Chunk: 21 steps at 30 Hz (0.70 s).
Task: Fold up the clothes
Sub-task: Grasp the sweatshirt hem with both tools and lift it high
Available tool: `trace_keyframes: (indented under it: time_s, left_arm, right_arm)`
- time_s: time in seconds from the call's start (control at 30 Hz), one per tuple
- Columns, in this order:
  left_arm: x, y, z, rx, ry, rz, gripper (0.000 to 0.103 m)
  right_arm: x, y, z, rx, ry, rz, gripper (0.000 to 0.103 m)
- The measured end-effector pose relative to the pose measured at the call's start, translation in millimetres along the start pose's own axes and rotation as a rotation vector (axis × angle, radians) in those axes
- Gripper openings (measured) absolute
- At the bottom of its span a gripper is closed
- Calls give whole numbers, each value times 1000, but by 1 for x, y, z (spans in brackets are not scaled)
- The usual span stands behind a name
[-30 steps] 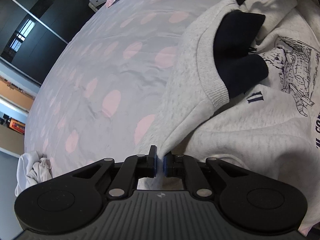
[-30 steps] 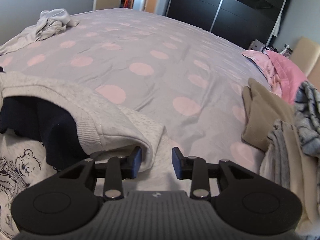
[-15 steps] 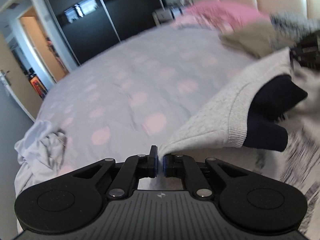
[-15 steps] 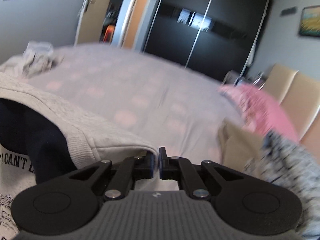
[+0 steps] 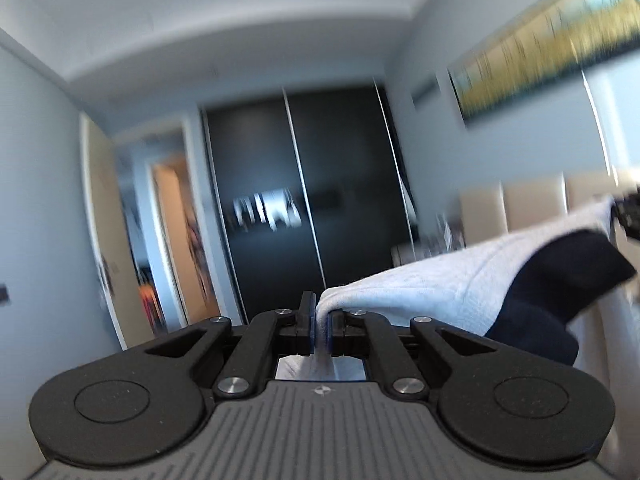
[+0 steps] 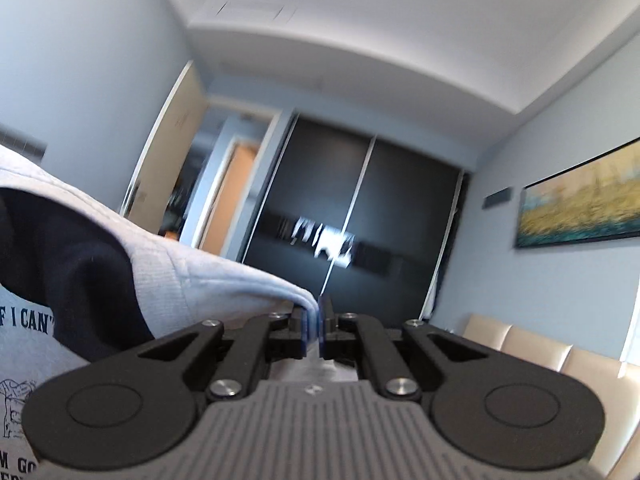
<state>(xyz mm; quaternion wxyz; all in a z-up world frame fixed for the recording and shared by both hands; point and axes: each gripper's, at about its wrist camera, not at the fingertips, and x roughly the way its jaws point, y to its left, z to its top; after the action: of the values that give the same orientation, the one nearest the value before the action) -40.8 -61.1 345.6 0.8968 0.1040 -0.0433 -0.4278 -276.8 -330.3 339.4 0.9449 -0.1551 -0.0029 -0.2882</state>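
A light grey sweatshirt point(image 5: 452, 280) with a ribbed hem and a dark navy inner layer point(image 5: 560, 280) hangs stretched in the air between both grippers. My left gripper point(image 5: 319, 326) is shut on one corner of its hem. In the right wrist view the same sweatshirt point(image 6: 192, 268) runs off to the left, showing navy printed lettering point(image 6: 28, 320), and my right gripper point(image 6: 315, 326) is shut on the other hem corner. The bed is out of both views.
Both cameras point up across the room at black sliding wardrobe doors point(image 5: 312, 200), an open doorway point(image 5: 168, 232), a wall painting point(image 6: 580, 204) and a beige padded headboard point(image 6: 532, 348). The views are motion-blurred.
The right gripper went from open to shut on the hem a second ago. Both grippers then lifted the sweatshirt off the bed and tilted upward; the bed has dropped out of view.
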Motion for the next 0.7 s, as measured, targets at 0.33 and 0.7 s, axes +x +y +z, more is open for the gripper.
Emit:
trace_keyframes:
  time_s: [0.33,0.7]
  left_arm:
    - [-83,-32,43,90,-115,3,3]
    - [-124,-46,52,161,-119,14,3]
  right_arm:
    - [-96,-20,39,15,-104,-27,5]
    - [-176,-36,53,22,-244,-8,5]
